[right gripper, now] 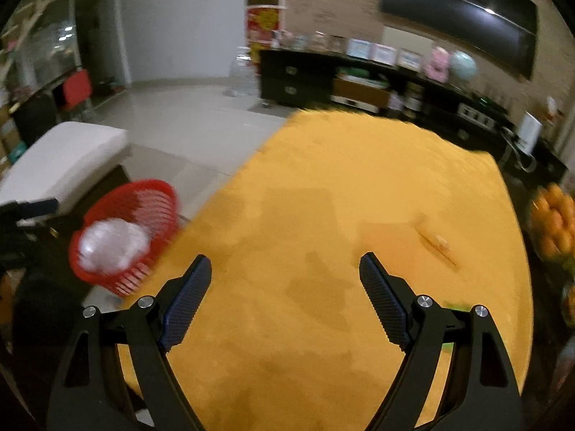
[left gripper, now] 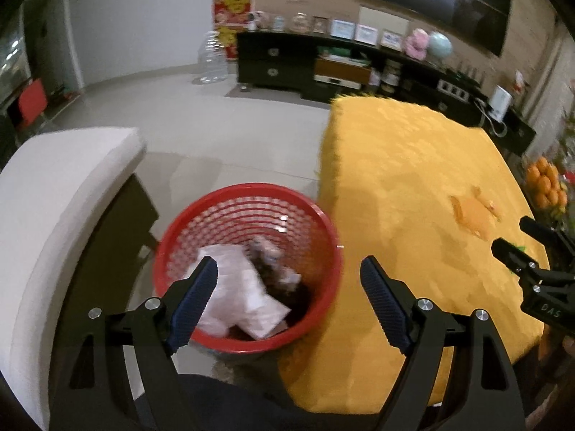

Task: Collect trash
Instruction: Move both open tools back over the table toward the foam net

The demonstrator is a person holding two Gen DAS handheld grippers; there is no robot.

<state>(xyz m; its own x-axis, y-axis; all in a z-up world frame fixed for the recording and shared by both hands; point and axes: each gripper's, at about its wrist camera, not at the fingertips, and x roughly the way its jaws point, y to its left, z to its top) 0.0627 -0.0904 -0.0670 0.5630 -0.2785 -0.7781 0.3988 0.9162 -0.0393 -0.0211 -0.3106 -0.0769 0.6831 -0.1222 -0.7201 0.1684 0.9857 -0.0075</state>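
A red mesh trash basket [left gripper: 248, 201] stands on the floor beside the yellow-covered table [left gripper: 413, 165]. White crumpled paper [left gripper: 244, 287] and other scraps lie inside it. My left gripper [left gripper: 289, 276] is open and empty, hovering just above the basket's near rim. Orange peel [left gripper: 474, 212] lies on the table towards the right. My right gripper [right gripper: 285, 273] is open and empty above the table; it also shows in the left wrist view [left gripper: 510, 240]. In the right wrist view the peel [right gripper: 436, 242] lies ahead to the right, and the basket [right gripper: 125, 237] is at the left.
A white-cushioned bench [left gripper: 61, 186] stands left of the basket. A pile of oranges [left gripper: 548, 183] sits at the table's right edge. A black cabinet [left gripper: 323, 68] lines the far wall, with a clear water bottle [left gripper: 212, 59] on the tiled floor [left gripper: 215, 129].
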